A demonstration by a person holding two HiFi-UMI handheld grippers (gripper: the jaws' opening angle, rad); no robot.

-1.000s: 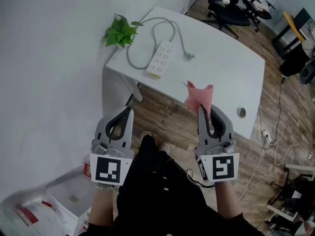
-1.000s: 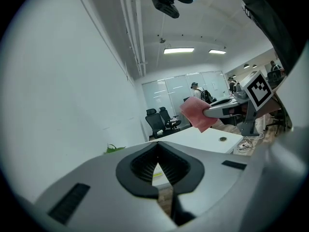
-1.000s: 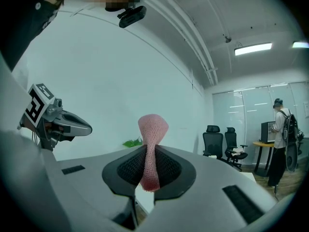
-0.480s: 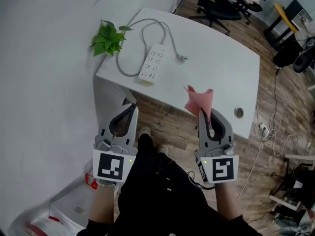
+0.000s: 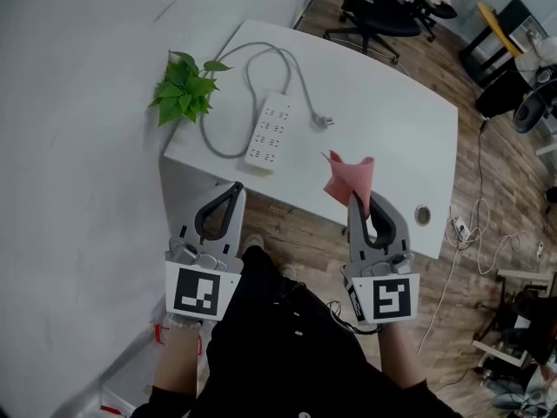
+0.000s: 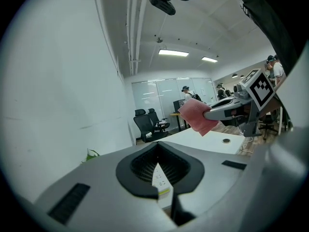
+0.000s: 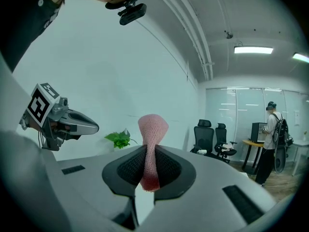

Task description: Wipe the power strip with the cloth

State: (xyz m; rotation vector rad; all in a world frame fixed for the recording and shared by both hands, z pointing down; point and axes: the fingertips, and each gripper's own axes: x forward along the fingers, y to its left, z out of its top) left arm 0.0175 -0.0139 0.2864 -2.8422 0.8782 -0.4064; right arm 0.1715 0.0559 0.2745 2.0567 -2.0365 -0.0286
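Pink cloth (image 5: pixel 350 177) pinched in right gripper (image 5: pixel 356 198); left gripper (image 5: pixel 234 188) closed, empty.

The head view looks steeply down, power strip (image 5: pixel 268 133) at twelve o'clock. Gripper views look low along their own jaws; all three share the plant (image 5: pixel 184 85).

White desk (image 5: pixel 383 120), wood floor (image 5: pixel 513 207), office chairs (image 5: pixel 374 11).

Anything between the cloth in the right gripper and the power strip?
Nothing visible. The right gripper holds the cloth by the table's front edge; only bare tabletop lies between it and the power strip.
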